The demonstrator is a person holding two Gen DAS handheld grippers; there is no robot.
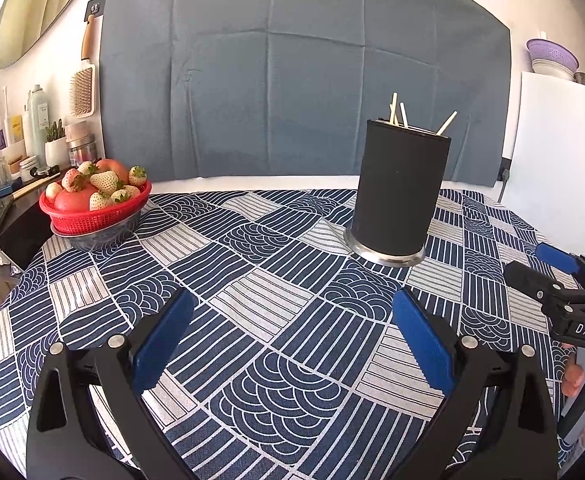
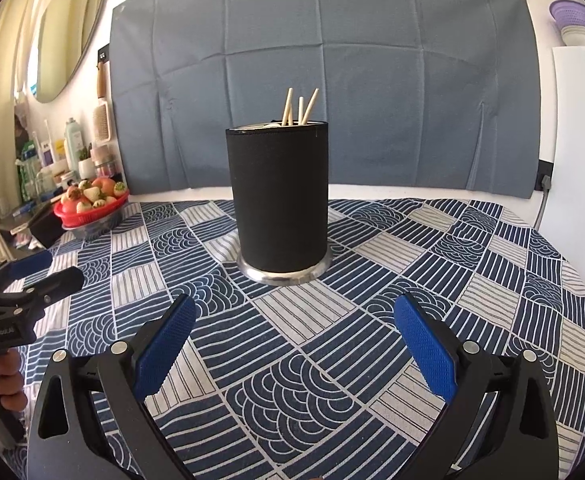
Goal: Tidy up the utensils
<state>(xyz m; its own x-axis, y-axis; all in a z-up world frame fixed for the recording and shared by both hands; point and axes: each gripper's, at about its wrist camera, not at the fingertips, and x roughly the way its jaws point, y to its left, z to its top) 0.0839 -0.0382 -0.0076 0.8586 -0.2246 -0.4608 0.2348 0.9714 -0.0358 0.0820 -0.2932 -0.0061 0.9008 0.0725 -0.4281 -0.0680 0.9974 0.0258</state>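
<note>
A black cylindrical utensil holder (image 1: 398, 192) (image 2: 278, 196) with a metal base stands upright on the patterned tablecloth. Several pale wooden sticks (image 1: 402, 116) (image 2: 298, 108) poke out of its top. My left gripper (image 1: 292, 320) is open, with nothing between its blue pads, and the holder is ahead and to its right. My right gripper (image 2: 294, 324) is open too and empty, facing the holder straight on. The right gripper (image 1: 540, 268) also shows at the right edge of the left wrist view, and the left gripper (image 2: 48, 270) at the left edge of the right wrist view.
A red basket of strawberries and apples (image 1: 94, 196) (image 2: 92, 200) sits on a bowl at the table's far left corner. A blue-grey cloth (image 1: 292, 72) hangs behind the table. A cluttered shelf (image 1: 16, 148) lies to the left, a white panel (image 1: 560, 152) to the right.
</note>
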